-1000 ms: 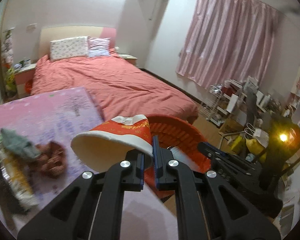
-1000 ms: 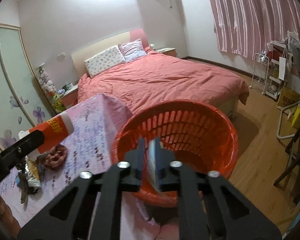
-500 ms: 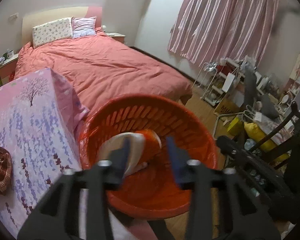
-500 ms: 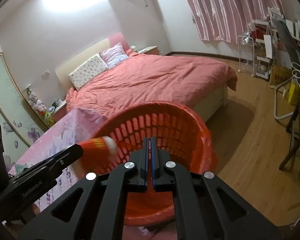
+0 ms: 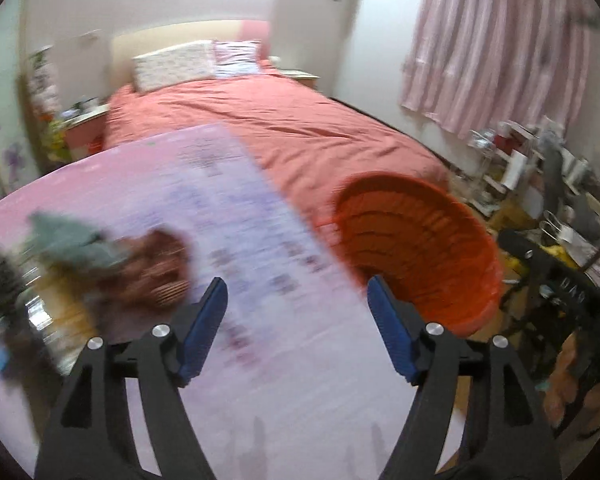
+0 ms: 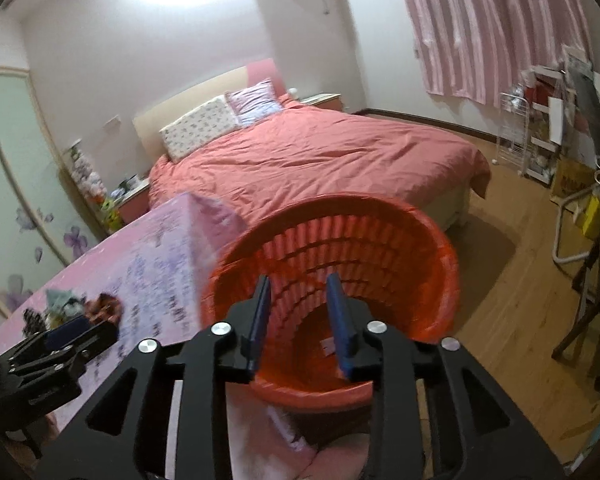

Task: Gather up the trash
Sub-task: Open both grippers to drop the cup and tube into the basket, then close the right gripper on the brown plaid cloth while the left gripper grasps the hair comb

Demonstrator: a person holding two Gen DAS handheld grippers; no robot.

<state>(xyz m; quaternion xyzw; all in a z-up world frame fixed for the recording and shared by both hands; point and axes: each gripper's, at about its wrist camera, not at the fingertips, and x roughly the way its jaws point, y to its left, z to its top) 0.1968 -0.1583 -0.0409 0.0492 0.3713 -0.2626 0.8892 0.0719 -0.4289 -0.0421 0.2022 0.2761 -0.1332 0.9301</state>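
Trash items, a blurred teal and brown heap [image 5: 108, 248], lie at the left of the frame on the pink floral tablecloth [image 5: 260, 352]. Left gripper [image 5: 296, 292] gapes empty; right gripper [image 6: 298, 294] is parted over the orange slatted plastic basket [image 6: 440, 264].

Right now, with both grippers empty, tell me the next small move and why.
Probably swing the left gripper left toward the litter pile on the table: its fingers are open and empty, the pile remains, and the basket waits beside the table.

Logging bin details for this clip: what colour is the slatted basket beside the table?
Orange-red. The basket shows best in the right wrist view.
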